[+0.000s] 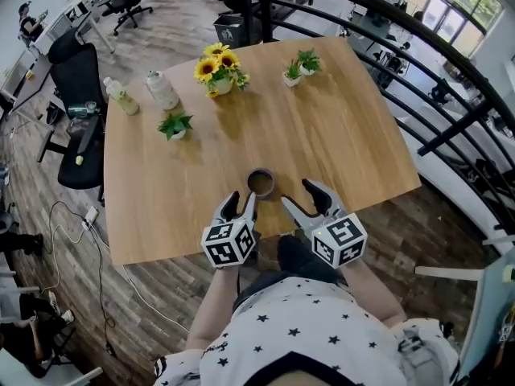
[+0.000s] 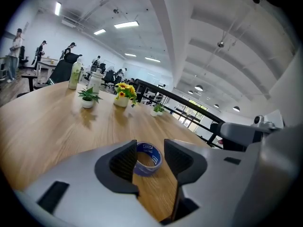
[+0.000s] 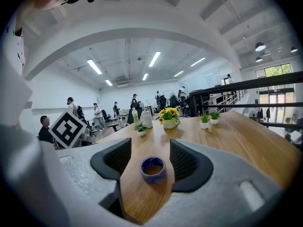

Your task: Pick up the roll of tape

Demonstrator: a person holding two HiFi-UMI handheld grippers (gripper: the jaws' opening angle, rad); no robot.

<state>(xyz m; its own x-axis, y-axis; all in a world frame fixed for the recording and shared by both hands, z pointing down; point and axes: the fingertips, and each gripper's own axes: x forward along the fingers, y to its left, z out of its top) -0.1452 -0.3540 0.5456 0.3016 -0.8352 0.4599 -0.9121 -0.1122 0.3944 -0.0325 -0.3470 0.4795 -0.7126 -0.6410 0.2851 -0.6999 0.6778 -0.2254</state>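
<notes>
Across wooden tabletop (image 1: 338, 135), found roll of tape (image 1: 260, 182) lying flat just ahead of left hand-held gripper (image 1: 243, 198) and right hand-held gripper (image 1: 298, 193) (both gaping, empty), left seemingly nearer.

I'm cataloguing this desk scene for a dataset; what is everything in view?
tape: one, blue, flat near table's near edge
table: one, light wood
sunflowers: one pot, yellow, far middle
plants: three, green, one left, two far right
bottles: two, pale, far left
chair: one, black, left of table
railing: black, right
left gripper: grey, open, behind tape
right gripper: grey, open, behind tape
</notes>
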